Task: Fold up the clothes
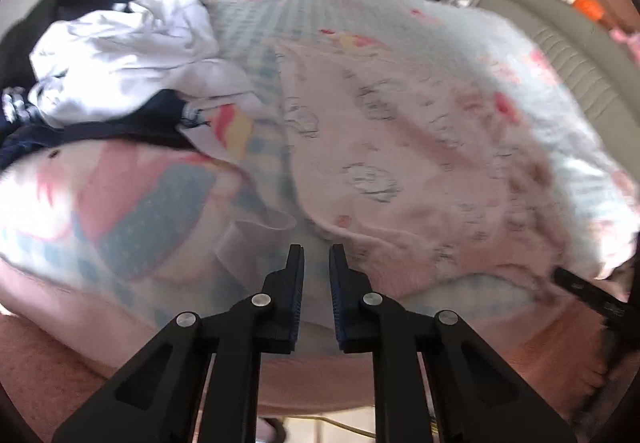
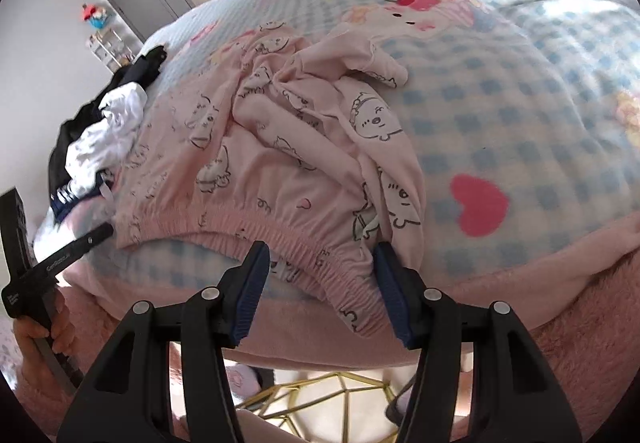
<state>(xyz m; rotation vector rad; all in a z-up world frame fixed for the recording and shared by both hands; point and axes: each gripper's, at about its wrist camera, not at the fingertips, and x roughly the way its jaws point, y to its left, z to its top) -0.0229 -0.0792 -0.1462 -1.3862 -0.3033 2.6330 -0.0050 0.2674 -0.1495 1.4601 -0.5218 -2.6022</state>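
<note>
- Left wrist view: the left gripper (image 1: 316, 255) hangs over the near edge of the bed (image 1: 360, 3); its jaws stand a narrow gap apart with nothing between them, only blurred blanket (image 1: 140, 203) showing through the gap.
- Pink pants (image 1: 400, 147) with small cartoon prints lie spread on the blanket, just ahead and to the right of the left fingertips, not touching them.
- A pile (image 1: 120, 51) of white and dark clothes sits on the bed at the far left, apart from the pants.
- At the right edge of this view a black finger of the right gripper (image 1: 584, 289) reaches in beside the pants' near hem.
- Right wrist view: the right gripper (image 2: 320, 255) has its jaws wide apart, one on each side of the waistband (image 2: 256, 227) of the pants (image 2: 280, 147); the gathered elastic lies between the blue pads (image 2: 250, 291), and I cannot tell whether either pad touches it.
- The pants are rumpled, with a fold of cloth bunched up toward the middle of the bed (image 2: 500, 75).
- A hand (image 2: 40, 327) holds the left gripper (image 2: 80, 247) at the left edge, its tip just beside the waistband's left end.
- The pile (image 2: 100, 139) lies beyond it, near the bed's left side.
</note>
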